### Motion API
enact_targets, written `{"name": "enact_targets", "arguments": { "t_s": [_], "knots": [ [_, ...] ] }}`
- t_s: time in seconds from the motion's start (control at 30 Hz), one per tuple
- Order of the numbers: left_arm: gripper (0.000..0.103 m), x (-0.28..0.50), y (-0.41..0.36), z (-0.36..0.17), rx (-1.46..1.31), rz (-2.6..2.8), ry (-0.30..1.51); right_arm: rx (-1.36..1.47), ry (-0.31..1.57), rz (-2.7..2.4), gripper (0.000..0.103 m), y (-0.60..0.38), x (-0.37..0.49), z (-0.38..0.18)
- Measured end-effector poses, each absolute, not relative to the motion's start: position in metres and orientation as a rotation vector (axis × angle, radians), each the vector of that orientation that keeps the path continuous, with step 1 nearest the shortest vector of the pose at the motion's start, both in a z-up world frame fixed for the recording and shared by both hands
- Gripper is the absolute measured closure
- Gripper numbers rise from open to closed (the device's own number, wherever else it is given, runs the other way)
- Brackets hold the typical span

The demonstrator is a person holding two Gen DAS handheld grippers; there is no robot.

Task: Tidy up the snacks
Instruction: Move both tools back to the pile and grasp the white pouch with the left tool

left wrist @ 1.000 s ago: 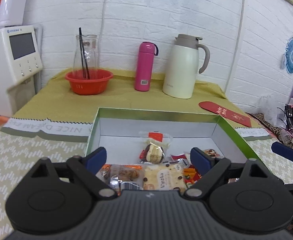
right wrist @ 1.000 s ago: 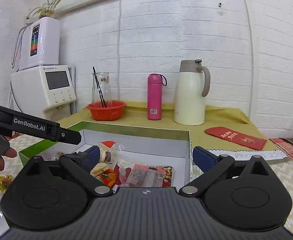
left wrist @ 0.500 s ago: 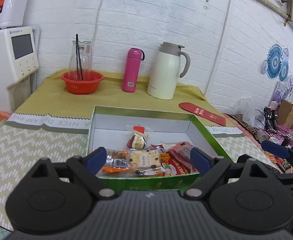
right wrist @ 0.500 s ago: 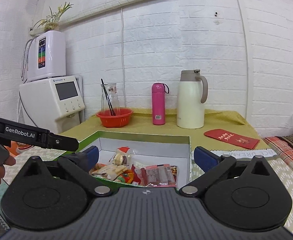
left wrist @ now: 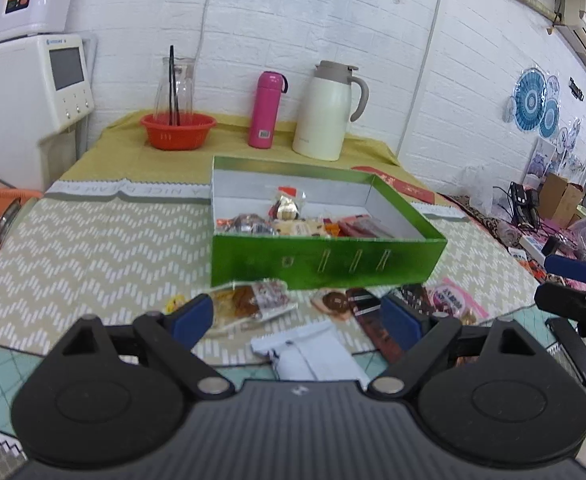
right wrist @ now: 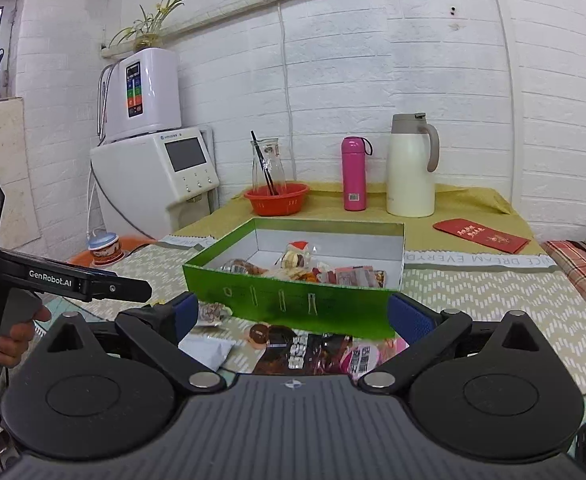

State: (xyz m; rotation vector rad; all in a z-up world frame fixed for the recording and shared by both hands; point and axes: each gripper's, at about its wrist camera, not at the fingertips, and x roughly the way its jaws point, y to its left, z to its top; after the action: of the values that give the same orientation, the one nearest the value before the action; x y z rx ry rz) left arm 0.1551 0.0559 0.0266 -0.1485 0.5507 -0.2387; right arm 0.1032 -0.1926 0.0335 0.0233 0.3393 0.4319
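Both grippers hang with jaws spread and nothing between them — my left gripper [left wrist: 299,316] over loose snacks [left wrist: 249,304] on the tabletop [left wrist: 93,248], my right gripper [right wrist: 293,314] just in front of the green box [right wrist: 293,300]. More snacks lie inside the box, bunched toward its near wall. That near wall stands between my fingers and the contents. A white packet [left wrist: 313,354] and dark wrappers [right wrist: 305,350] lie closest to me. Behind the box stand a red bowl [left wrist: 178,131] holding a glass jug, a pink flask [left wrist: 267,110] and a cream thermos [left wrist: 327,112] — all well apart from the box. A red envelope [right wrist: 481,235] lies off to the right.
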Motion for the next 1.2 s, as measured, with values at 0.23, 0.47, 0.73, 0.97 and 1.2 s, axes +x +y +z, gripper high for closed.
{"name": "enact_targets", "arguments": {
  "t_s": [0.23,0.47,0.73,0.97,1.2],
  "knots": [
    [0.013,0.125,0.057,-0.012,-0.138,-0.263,0.648,0.005,0.503,0.392,0.000,-0.193,0.107,-0.011],
    [0.013,0.112,0.064,-0.024,-0.164,-0.254,0.676,0.087,0.571,0.344,0.005,-0.198,0.133,-0.034],
    [0.013,0.122,0.053,-0.022,-0.169,-0.305,0.680,0.023,0.595,0.452,0.056,-0.174,0.124,-0.046],
    [0.013,0.133,0.040,-0.024,-0.165,-0.339,0.695,0.037,0.571,0.445,0.047,-0.178,0.121,-0.040],
    [0.013,0.153,0.033,-0.025,-0.186,-0.326,0.692,-0.006,0.477,0.450,0.015,-0.169,0.113,-0.032]
  ]
}}
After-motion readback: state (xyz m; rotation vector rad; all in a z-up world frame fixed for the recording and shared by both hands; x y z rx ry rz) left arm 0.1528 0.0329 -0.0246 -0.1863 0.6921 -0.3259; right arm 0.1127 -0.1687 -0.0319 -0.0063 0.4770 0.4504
